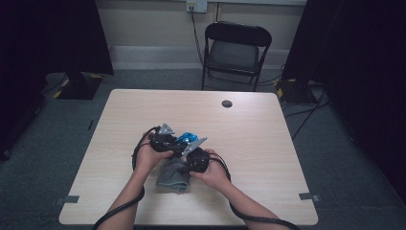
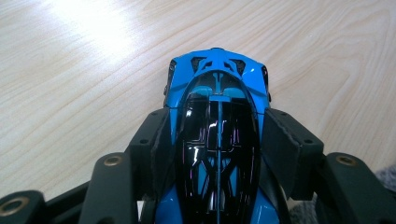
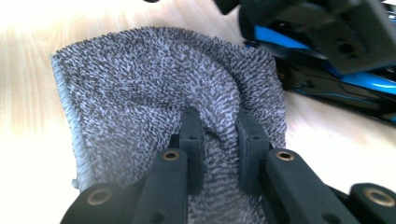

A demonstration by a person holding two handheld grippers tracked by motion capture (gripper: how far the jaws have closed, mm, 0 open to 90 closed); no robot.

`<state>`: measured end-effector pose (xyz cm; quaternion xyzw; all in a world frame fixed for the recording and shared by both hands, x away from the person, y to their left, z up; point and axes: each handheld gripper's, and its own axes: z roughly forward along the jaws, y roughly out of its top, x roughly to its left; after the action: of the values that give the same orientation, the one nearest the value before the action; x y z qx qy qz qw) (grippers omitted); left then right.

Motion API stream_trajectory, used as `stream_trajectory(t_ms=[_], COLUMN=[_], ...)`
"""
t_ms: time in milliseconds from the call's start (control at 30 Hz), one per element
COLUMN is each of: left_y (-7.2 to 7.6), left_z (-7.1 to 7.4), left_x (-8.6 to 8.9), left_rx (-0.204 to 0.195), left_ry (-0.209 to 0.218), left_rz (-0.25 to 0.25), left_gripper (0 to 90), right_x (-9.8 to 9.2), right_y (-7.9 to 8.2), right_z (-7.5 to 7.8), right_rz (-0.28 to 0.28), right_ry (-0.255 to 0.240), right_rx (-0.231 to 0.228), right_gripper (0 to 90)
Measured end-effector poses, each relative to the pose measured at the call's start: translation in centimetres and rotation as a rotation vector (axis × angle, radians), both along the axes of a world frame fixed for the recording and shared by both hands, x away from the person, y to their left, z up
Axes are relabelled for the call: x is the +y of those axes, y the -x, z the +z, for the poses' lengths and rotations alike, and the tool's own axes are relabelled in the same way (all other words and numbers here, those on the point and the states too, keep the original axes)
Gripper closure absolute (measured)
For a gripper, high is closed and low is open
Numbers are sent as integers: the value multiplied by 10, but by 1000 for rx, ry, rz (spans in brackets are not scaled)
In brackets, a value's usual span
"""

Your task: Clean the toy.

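A blue and black toy car [image 2: 217, 116] sits between the pads of my left gripper [image 2: 217, 140], which is shut on its sides above the wooden table [image 2: 70, 93]. In the high view the toy car [image 1: 186, 138] shows just past the left gripper [image 1: 165, 140]. My right gripper [image 3: 219, 135] is shut on a bunched fold of a grey terry cloth [image 3: 140, 88]. The cloth [image 1: 173, 175] lies on the table under both hands, with the right gripper [image 1: 196, 155] over it. The car [image 3: 327, 79] and the other gripper show at the upper right of the right gripper view.
The light wooden table [image 1: 258, 139] has a small dark round cap [image 1: 227, 103] near its far edge. A black folding chair [image 1: 235, 50] stands behind the table. Cables trail from both grippers off the front edge.
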<state>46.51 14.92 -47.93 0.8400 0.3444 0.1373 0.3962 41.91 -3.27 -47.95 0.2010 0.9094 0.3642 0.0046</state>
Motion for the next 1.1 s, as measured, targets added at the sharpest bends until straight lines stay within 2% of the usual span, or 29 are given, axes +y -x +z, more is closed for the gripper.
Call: stream_trajectory(t_ms=[1100], left_y=[0], left_z=[0], left_x=[0], left_rx=[3], left_ry=[1], left_rz=[-1], left_gripper=[435], right_x=[-39], right_y=[-32], right_z=[2], right_rz=[-155], right_ry=[36], right_rx=[-1], right_gripper=[757])
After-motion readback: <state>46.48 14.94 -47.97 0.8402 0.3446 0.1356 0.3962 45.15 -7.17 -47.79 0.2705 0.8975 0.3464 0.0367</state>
